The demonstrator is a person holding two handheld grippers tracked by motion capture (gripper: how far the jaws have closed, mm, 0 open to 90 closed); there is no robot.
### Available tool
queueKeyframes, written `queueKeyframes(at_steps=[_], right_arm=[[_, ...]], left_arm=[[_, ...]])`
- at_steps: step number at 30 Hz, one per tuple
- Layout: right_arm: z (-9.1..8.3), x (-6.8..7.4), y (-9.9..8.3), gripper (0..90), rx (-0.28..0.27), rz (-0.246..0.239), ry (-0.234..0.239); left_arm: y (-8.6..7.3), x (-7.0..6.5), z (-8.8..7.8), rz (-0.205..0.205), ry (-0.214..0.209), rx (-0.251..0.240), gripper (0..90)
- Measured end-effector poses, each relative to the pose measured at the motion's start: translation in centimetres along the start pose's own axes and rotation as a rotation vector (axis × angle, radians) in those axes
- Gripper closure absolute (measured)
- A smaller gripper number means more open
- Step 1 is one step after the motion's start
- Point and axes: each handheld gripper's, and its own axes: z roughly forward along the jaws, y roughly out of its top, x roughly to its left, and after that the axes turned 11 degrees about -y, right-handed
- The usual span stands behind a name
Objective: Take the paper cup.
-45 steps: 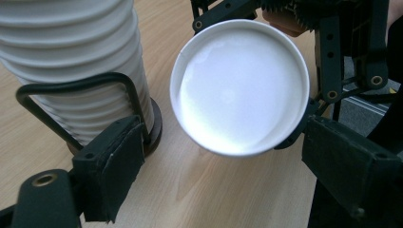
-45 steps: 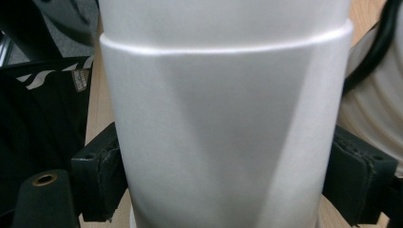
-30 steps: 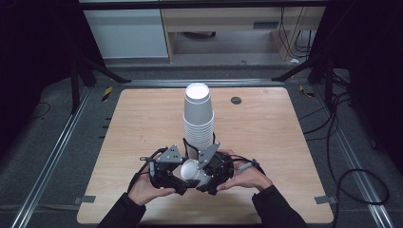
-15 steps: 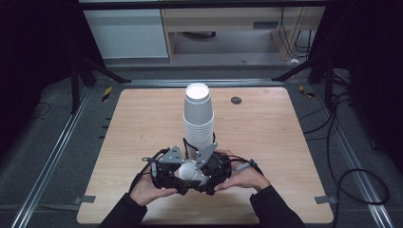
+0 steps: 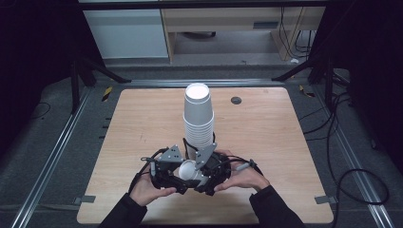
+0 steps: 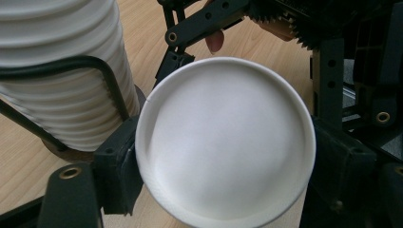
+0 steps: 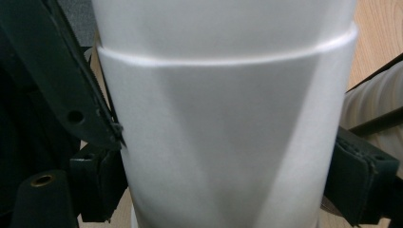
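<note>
Table (image 5: 142, 123): pale wood top, bearing every item below; the person's hands come in at its near edge.

Stack (image 5: 198, 121): white paper cups nested upside down, standing upright at the table's middle; the landmark for this entry. The high view gives its full height and its flat top. The left gripper view (image 6: 62, 71) gives its ribbed rims at close range, with a black cable looped across them, and a dark disc under its foot.

Left gripper (image 5: 164, 171): black frame with grey plate, held just in front of the stack's base, on its left. Its own view shows a pad on either side of the cup's rim, pressed against it: the jaws clamp the cup.

Right gripper (image 5: 211, 168): same build, just in front of the stack's base, on its right, close against the left gripper. Its own view shows a pad at each flank of white cup wall, so the jaws grip the cup.

Cup (image 5: 189, 171): single white paper cup, lying on its side between the two grippers, just in front of the stack. The left gripper view (image 6: 225, 142) looks into its open mouth. The right gripper view (image 7: 223, 137) shows its outer wall with one rim line across it, which looks like two nested cups.

Disc (image 5: 236, 100): small dark round mark, behind the stack and to its right, well apart from it.
</note>
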Motion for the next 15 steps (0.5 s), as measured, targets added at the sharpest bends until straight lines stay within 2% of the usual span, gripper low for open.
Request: queueKeyframes(at_steps=[13, 15], right_arm=[[-0.06, -0.1, -0.1, 7.9, -0.001, 0.022, 0.003], [-0.17, -0.13, -0.11, 6.6, -0.005, 0.025, 0.003]], left_arm=[[0.06, -0.15, -0.29, 0.008, -0.011, -0.017, 23.0], [0.08, -0.13, -0.43, 0.012, -0.002, -0.017, 23.0]])
